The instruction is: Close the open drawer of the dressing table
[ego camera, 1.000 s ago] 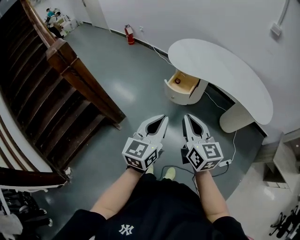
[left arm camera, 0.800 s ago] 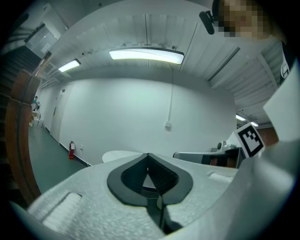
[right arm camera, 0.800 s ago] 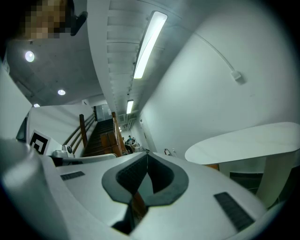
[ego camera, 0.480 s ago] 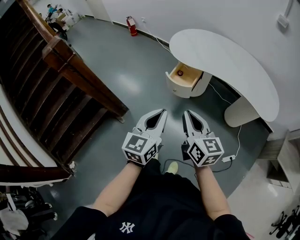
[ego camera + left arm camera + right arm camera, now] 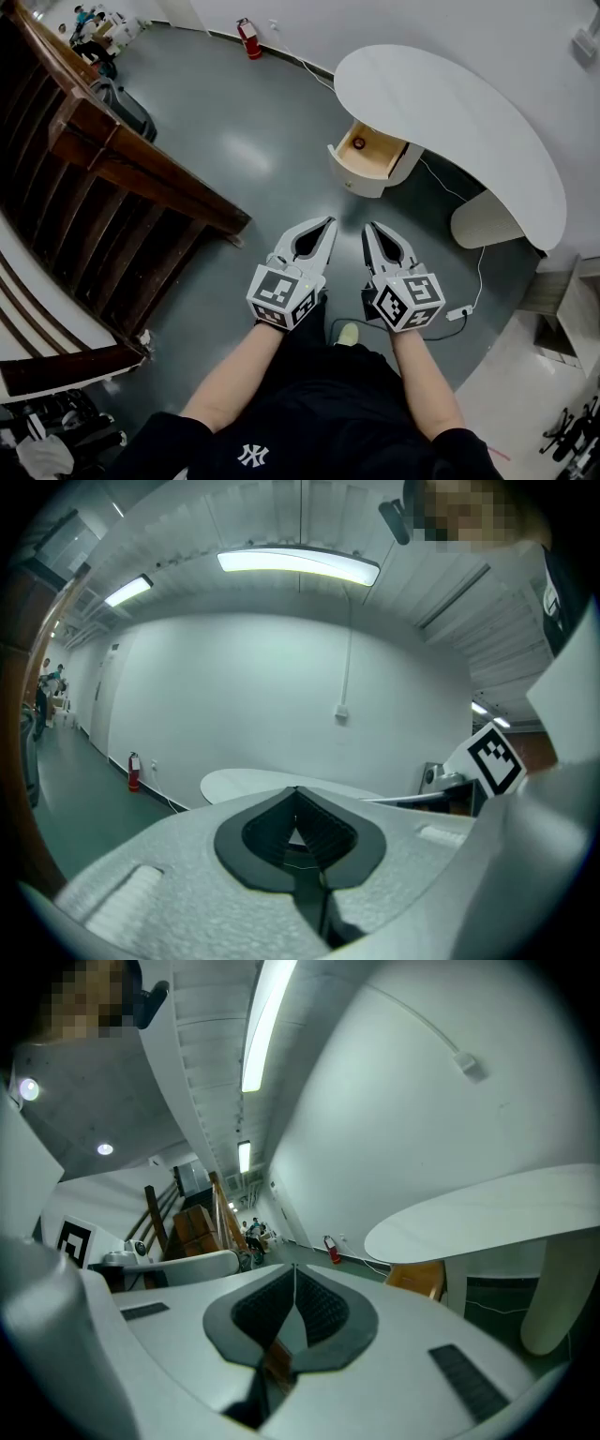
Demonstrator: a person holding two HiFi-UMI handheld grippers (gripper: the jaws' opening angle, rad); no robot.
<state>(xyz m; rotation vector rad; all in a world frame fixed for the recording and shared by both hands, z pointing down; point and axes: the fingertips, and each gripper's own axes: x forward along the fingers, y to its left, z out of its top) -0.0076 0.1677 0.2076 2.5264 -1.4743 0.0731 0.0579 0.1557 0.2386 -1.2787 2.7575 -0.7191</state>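
The white dressing table (image 5: 450,103) with its curved top stands ahead by the wall. Its drawer (image 5: 367,157) is pulled out, showing a light wood inside with a small red object (image 5: 357,143) in it. My left gripper (image 5: 328,223) and right gripper (image 5: 368,228) are side by side over the grey floor, short of the drawer and pointing at it. Both are shut with nothing held. In the left gripper view the left gripper (image 5: 296,789) has its tips meeting below the table top (image 5: 272,785). The right gripper (image 5: 294,1267) faces the drawer (image 5: 417,1279) from the side.
A dark wooden stair banister (image 5: 141,159) runs along the left. A red fire extinguisher (image 5: 247,37) stands at the far wall. A cable and power strip (image 5: 459,312) lie on the floor by the person's right foot. People (image 5: 89,28) are far off at the top left.
The person has come closer to the dressing table, which now looks larger. Both grippers moved forward and a little down together, still shut.
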